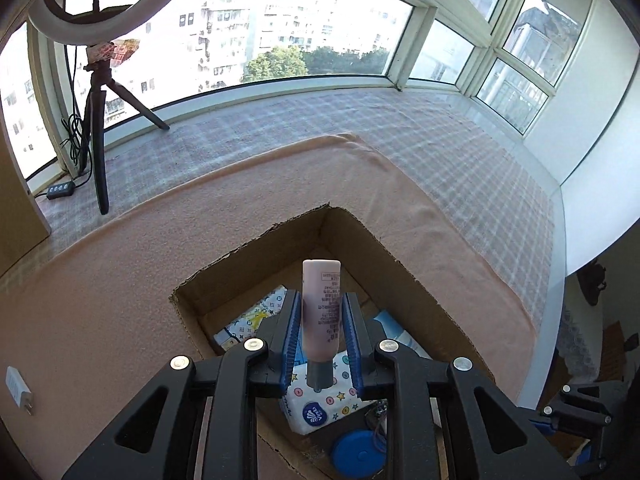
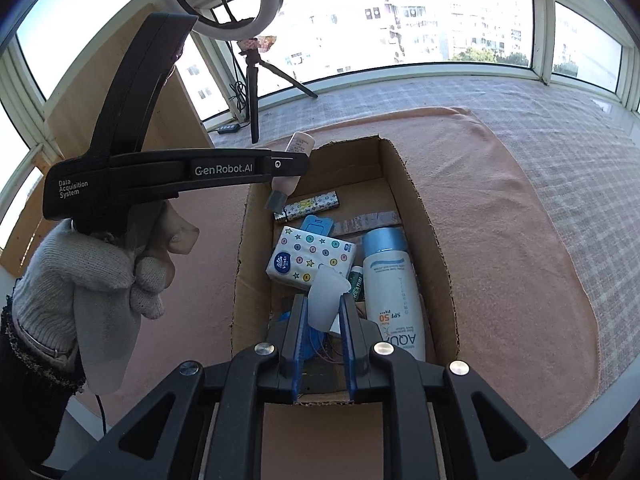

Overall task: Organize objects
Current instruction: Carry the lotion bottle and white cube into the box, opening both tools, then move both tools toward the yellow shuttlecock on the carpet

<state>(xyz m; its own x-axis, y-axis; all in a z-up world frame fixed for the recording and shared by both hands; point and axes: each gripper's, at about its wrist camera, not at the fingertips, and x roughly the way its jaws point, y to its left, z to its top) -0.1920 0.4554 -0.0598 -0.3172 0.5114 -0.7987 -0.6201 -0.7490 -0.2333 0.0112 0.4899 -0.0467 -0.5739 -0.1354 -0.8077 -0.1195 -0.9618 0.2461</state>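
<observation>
Holding a pink tube (image 1: 320, 308) between the jaws of the left gripper (image 1: 321, 344), cap end toward the camera, pads flanking its lower body; pad contact not certain from either view. Angled steeply downward over the far left corner of the cardboard box (image 2: 420, 208), as seen from the right wrist view. Gripped from below by a gloved left hand (image 2: 92, 276), fingers curled around the handle.

Pointing steeply down over the near end of the box: right gripper (image 2: 324, 320), jaws narrowly apart with a translucent white cap (image 2: 326, 300) between them; pad contact not clear.

Lying inside the box: tissue pack (image 2: 310, 258), white sunscreen bottle (image 2: 394, 296), patterned lighter (image 2: 308, 210), blue round item (image 1: 358, 454). Resting on a pink towel (image 2: 500, 240) over the surface.
</observation>
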